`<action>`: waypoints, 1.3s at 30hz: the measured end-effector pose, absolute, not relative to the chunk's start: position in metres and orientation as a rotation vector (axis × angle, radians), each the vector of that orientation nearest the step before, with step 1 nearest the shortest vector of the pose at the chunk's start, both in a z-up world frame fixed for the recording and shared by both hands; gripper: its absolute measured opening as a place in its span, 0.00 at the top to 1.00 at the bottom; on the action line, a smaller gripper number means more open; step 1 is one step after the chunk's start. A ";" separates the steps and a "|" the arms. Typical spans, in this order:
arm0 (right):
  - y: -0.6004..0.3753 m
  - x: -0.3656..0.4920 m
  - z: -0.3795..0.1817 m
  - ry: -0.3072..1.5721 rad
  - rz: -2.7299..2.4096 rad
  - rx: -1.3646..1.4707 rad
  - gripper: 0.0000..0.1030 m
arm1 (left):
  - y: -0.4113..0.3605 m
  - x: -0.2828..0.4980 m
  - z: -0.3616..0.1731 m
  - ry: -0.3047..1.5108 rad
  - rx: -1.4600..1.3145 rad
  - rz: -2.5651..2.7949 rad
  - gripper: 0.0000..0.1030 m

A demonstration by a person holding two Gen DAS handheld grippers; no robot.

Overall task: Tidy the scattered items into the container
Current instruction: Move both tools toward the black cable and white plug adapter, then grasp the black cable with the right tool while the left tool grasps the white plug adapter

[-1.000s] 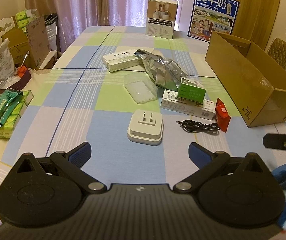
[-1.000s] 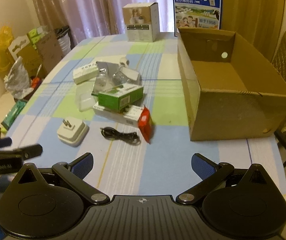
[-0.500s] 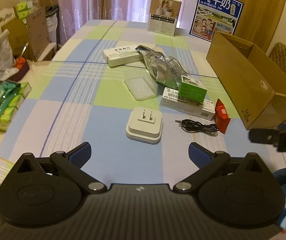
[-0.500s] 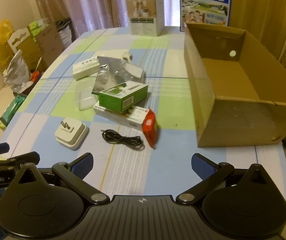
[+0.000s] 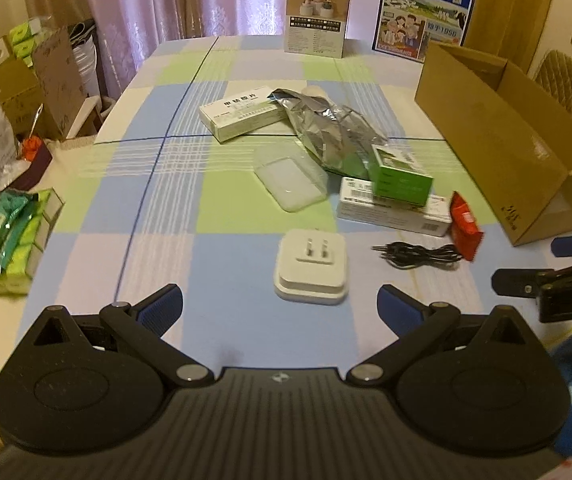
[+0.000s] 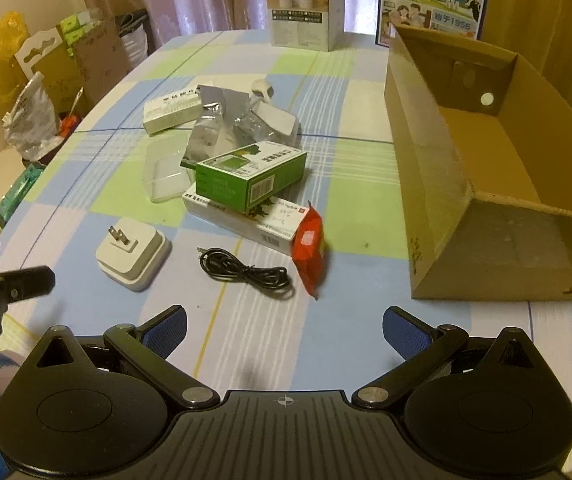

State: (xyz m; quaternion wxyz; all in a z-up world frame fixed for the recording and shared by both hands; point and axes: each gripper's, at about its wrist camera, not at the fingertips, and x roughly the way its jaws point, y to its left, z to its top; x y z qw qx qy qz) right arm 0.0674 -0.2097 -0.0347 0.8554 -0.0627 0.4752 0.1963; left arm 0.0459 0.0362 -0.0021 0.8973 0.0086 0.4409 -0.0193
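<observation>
Checked tablecloth (image 6: 213,320) fills my right view. At left centre sits the white plug adapter (image 6: 131,254), then the black cable (image 6: 245,270), the red packet (image 6: 308,250) and, right, the empty cardboard box (image 6: 466,184). Both my left gripper (image 5: 279,306) and right gripper (image 6: 283,326) gape wide, holding nothing. I'd take the adapter squarely by its sides; 2 stacked cartons behind crowd it little.

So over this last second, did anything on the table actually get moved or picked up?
Nothing was picked up. Both grippers only moved forward toward the pile: the white plug adapter and black cable now look nearer. The left gripper and right gripper stay open and empty. The green box, red packet and cardboard box lie as before.
</observation>
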 end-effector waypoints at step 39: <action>-0.204 0.107 -0.061 1.099 0.395 -0.096 0.02 | 0.009 0.128 -0.075 1.037 0.202 -0.282 0.20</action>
